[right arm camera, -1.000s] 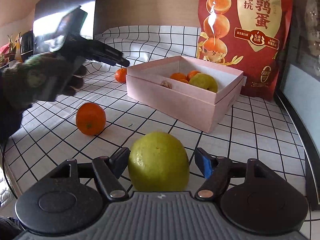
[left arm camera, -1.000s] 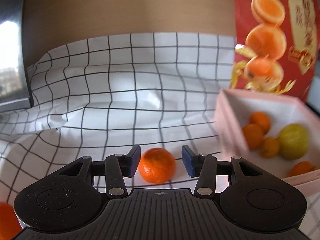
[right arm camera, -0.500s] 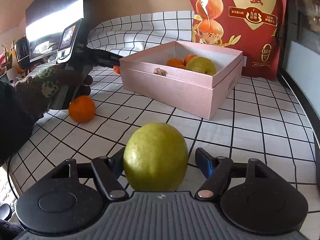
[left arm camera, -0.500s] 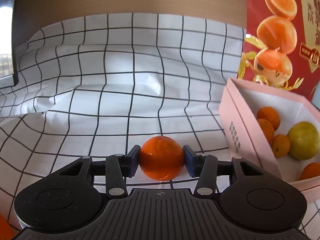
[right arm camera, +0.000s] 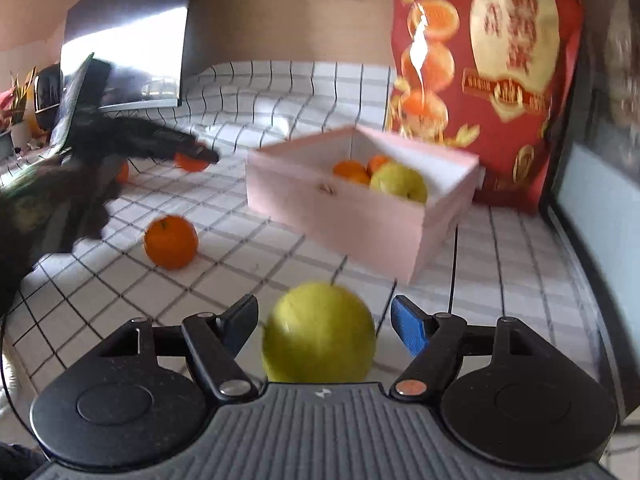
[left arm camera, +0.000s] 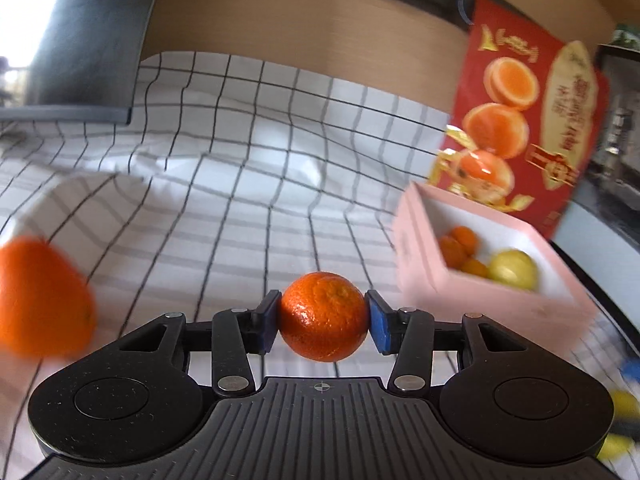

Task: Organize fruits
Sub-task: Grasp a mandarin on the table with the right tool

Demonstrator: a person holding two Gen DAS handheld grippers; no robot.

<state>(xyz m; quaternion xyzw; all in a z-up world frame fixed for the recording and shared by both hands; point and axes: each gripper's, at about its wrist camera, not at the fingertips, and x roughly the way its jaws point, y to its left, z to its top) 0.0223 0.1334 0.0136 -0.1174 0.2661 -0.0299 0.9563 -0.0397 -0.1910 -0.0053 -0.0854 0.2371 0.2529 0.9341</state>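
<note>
Left wrist view: loose orange (left arm camera: 42, 300) at 9 o'clock blurred, cut by the edge. Pink box (left arm camera: 492, 312) smeared; fruit inside indistinct (count uncertain). Yellow-blue blob (left arm camera: 620, 424) at 4 o'clock unidentifiable.

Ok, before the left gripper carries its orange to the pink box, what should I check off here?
1. Left gripper pads on the orange: ok, both pads press its sides.
2. Orange off the cloth: ok, seen lifted in the right wrist view.
3. Room in the pink box: ok, white floor shows beside the fruit.
4. Path to the box: ok, nothing stands between.
5. Right gripper grip on the green fruit: not ok, gaps show at both pads.
6. Loose orange on the cloth: ok, away from the box.
</note>
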